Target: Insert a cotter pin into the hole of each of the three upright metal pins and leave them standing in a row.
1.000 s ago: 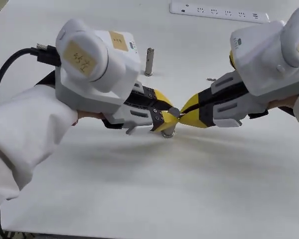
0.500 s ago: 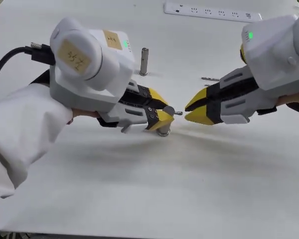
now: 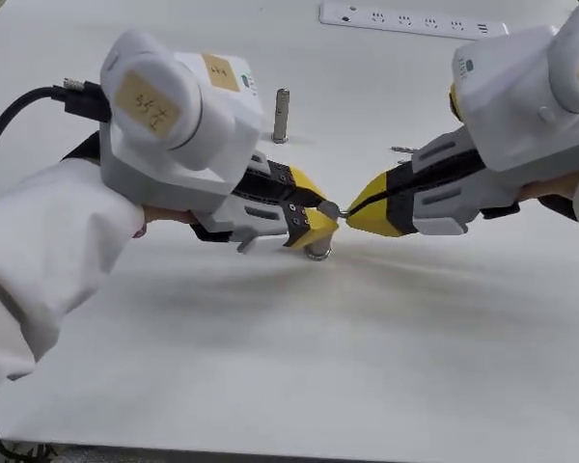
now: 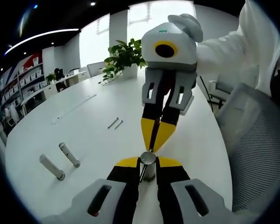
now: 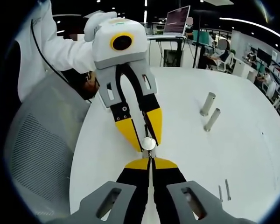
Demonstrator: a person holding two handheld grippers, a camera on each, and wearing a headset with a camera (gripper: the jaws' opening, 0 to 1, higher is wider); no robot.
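White table (image 3: pixel 270 367): left gripper (image 3: pixel 318 220) clamps upright pin (image 4: pixel 148 163), right gripper (image 3: pixel 352 214) pinches cotter pin (image 5: pixel 150 156); left gripper view: two spare pins (image 4: pixel 69 155).

White oval bench (image 3: pixel 270 367) with a power strip (image 3: pixel 412 21) along its far edge; potted plant (image 4: pixel 123 58) beyond one end, before bright windows (image 4: pixel 95 42); grey mesh chair (image 4: pixel 256 149) beside it; strip light (image 4: pixel 46 35) overhead.

metal pin (image 3: pixel 317 254): shaft hidden by left hand-held gripper (image 3: pixel 322 224) | cotter pin (image 3: pixel 343 213): too small to tell seating
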